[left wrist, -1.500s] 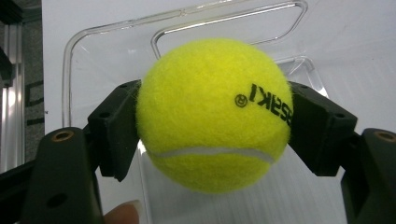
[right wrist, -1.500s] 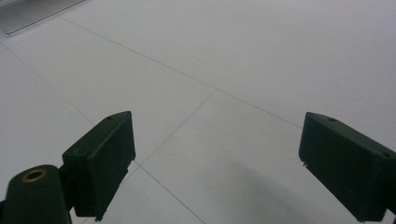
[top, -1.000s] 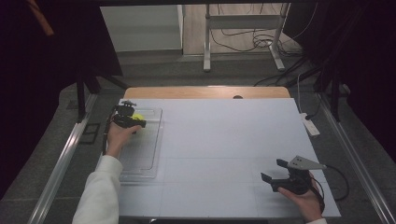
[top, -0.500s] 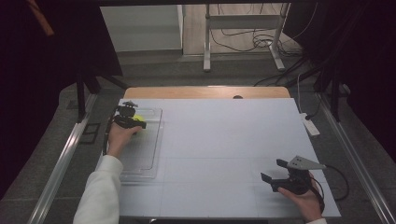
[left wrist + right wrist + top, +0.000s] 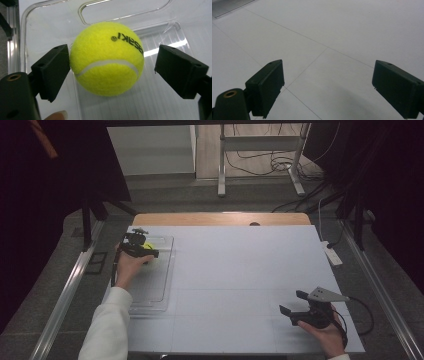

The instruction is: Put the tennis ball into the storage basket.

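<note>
**Ball loose in the tray, both tongs spread**

Far left, my left gripper [image 5: 148,251] hovers over the far end of the clear plastic tray [image 5: 162,295], and its jaws have just been opening. In the left gripper view the yellow tennis ball [image 5: 107,58] sits between them on the tray floor: one pad is right against the felt, or just off it, I can't tell which, while the other stands clear with a plain gap. So nothing is pinched. Moving across, bare white table [image 5: 240,270] stretches out. Near the right front corner, my right gripper [image 5: 292,302] rests in my hand, jaws spread wide over the white surface, well apart from the ball.
</note>
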Available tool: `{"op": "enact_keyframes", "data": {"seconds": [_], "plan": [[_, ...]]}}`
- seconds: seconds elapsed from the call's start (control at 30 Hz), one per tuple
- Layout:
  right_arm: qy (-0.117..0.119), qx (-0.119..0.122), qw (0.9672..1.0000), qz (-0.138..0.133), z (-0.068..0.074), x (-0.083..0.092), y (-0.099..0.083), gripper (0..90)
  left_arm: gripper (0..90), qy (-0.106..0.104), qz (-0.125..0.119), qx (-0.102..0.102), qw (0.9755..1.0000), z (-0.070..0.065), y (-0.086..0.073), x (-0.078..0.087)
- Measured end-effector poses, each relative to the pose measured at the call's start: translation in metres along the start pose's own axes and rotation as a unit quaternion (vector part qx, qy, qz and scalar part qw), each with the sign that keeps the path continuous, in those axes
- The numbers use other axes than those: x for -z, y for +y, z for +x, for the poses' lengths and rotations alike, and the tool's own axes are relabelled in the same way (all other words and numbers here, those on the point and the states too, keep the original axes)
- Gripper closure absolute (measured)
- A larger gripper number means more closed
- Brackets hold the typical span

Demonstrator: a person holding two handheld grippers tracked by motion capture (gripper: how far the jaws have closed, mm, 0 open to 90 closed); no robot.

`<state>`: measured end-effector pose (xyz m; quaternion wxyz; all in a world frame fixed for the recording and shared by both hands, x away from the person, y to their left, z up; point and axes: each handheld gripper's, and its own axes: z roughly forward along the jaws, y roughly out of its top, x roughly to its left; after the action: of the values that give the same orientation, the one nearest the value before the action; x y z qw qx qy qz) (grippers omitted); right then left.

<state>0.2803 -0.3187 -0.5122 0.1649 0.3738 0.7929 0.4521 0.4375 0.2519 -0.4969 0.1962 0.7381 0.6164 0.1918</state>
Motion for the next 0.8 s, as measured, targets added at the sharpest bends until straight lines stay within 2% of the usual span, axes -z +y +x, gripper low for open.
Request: {"op": "enact_keyframes", "data": {"seconds": [0.17, 0.47, 0.8], "plan": [[0.0, 0.0, 1.0, 0.0, 0.0, 0.0, 0.0, 10.9, 11.4, -0.005, -0.009, 0.002, 0.9999, 0.0, 0.0, 0.003], [0.001, 0.0, 1.0, 0.0, 0.0, 0.0, 0.0, 10.9, 10.0, -0.037, -0.037, 0.007, 0.9986, 0.002, -0.002, 0.01], [0.001, -0.001, 1.0, -0.001, 0.0, 0.0, 0.0, 10.8, 10.0, -0.083, -0.078, 0.002, 0.9935, 0.0, -0.009, 0.023]]}}
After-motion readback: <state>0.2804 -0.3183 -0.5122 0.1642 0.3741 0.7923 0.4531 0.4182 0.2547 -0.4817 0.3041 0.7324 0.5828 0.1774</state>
